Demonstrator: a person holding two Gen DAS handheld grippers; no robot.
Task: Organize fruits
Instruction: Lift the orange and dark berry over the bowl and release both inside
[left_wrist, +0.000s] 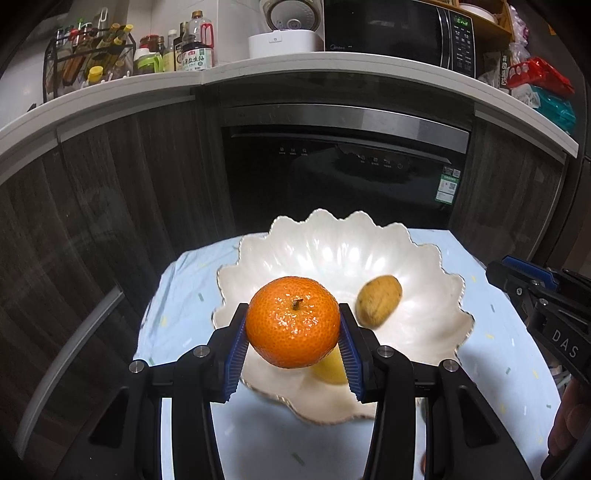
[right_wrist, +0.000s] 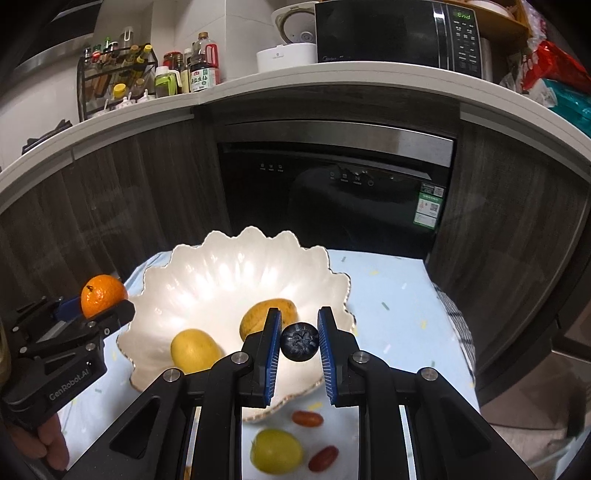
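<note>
**A:** Orange first: what have your 2 grippers got?

**B:** My left gripper (left_wrist: 292, 328) is clamped on the mandarin (left_wrist: 292, 327), blue pads pressed to both its sides, stem facing the camera. I hold it in the air over the near left rim of the white scalloped bowl (left_wrist: 388, 254). From the right wrist view the same mandarin (right_wrist: 103, 295) sits at the bowl's (right_wrist: 207, 266) left edge, clear of the rim.

**A:** And the right?

**B:** My right gripper (right_wrist: 298, 341) has a blueberry (right_wrist: 299, 341) between its fingers, crown end towards the lens. The left pad touches it; beside the right pad I see a thin gap, so I cannot tell whether the grip is firm. It hangs over the bowl's near right rim.

**A:** What lies in the bowl?

**B:** 2 fruits. A yellow fruit (right_wrist: 195, 350) rests near the front left of the bowl, and a browner, speckled yellow fruit (right_wrist: 267, 316) lies just behind it towards the middle; the left wrist view shows that one blurred (left_wrist: 378, 301).

**A:** Anything on the cloth?

**B:** The bowl stands on a pale blue tablecloth (right_wrist: 399, 295). At the cloth's near edge, in front of the bowl, lie a yellow-green fruit (right_wrist: 276, 455) and 2 small red tomatoes, one just by the rim (right_wrist: 307, 418), one beside the green fruit (right_wrist: 323, 458).
</note>
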